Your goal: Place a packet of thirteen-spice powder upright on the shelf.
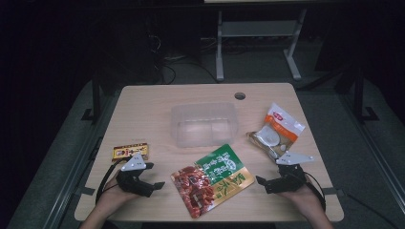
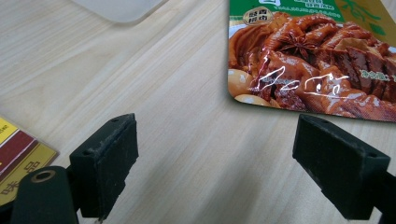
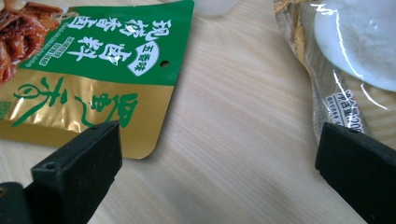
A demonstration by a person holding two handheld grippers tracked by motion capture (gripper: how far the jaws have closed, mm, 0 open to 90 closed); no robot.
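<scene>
A green, gold and red food pouch [image 1: 212, 180] lies flat near the table's front middle, seen too as the pouch [image 2: 317, 60] and the pouch [image 3: 88, 70]. A clear bag with white round cakes [image 1: 277, 132] lies at the right, also the bag [image 3: 355, 60]. A small yellow-red packet [image 1: 130, 151] rests at the left, its corner showing as the packet [image 2: 14, 158]. Behind them stands a clear plastic box [image 1: 204, 123]. My left gripper [image 1: 152, 181] rests open left of the pouch, left gripper [image 2: 215, 172] over bare wood. My right gripper [image 1: 271, 180] rests open between pouch and bag, right gripper [image 3: 217, 172] holding nothing.
The wooden table [image 1: 143, 109] has a round cable hole [image 1: 239, 96] at the back right. Beyond its far edge stand a dark floor and grey desk legs [image 1: 219, 47]. Bare wood lies between the box and the packets.
</scene>
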